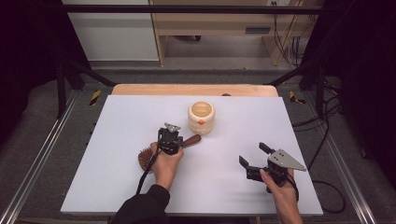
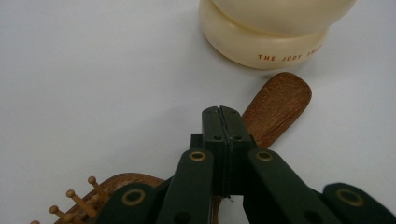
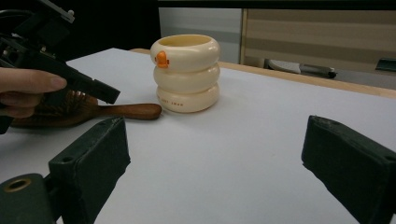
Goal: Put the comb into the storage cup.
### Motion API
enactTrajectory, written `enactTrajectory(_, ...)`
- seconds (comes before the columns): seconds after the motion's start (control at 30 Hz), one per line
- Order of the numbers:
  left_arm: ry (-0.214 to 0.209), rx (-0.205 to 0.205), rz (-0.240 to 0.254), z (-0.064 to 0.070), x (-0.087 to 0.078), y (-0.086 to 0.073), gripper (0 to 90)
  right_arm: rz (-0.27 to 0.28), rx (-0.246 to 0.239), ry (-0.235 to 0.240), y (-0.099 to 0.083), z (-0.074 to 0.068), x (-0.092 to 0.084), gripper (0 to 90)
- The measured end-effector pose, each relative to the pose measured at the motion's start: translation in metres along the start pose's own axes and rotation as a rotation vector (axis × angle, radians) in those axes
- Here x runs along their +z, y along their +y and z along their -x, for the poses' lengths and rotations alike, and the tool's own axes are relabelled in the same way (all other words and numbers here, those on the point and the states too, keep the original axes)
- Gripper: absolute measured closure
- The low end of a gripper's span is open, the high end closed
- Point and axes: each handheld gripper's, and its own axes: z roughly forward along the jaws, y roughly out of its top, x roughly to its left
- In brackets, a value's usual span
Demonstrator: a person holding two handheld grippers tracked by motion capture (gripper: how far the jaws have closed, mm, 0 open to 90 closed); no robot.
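My left gripper (image 2: 222, 114) has its jaws clenched right over the brown wooden hairbrush (image 2: 275, 105) handle, nothing between them, cream ringed cup (image 2: 266, 39) just beyond. Right gripper (image 3: 212, 154) parked released, jaws facing cup across white surface (image 3: 243, 154).

White table top (image 1: 116, 186) on a wooden board (image 1: 194, 89). Grey carpet floor (image 1: 42, 121). Black frame bars (image 1: 187, 8) around. Light wooden cabinet (image 1: 210, 21) behind; white panel (image 1: 112, 32) beside it. Cables (image 1: 327, 140) trailing at right.

High view overhead; gripper views low, close; all share cup (image 1: 201, 117).
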Motion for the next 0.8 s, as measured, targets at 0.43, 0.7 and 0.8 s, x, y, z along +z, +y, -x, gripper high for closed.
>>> enactTrajectory(0.43,0.005,-0.002,-0.039,0.0011,0.0064,-0.0007,89.7,-0.005,0.002,0.003,-0.0001,-0.0004,0.0001,7.7)
enactTrajectory(0.7,-0.010,0.025,-0.054,0.0030,0.0020,-0.0065,89.7,-0.003,0.004,0.004,0.0000,-0.0001,-0.0009,7.7)
enactTrajectory(0.8,-0.044,0.047,-0.065,0.0060,-0.0014,-0.0077,89.7,-0.003,0.002,0.005,0.0002,-0.0006,-0.0006,7.7)
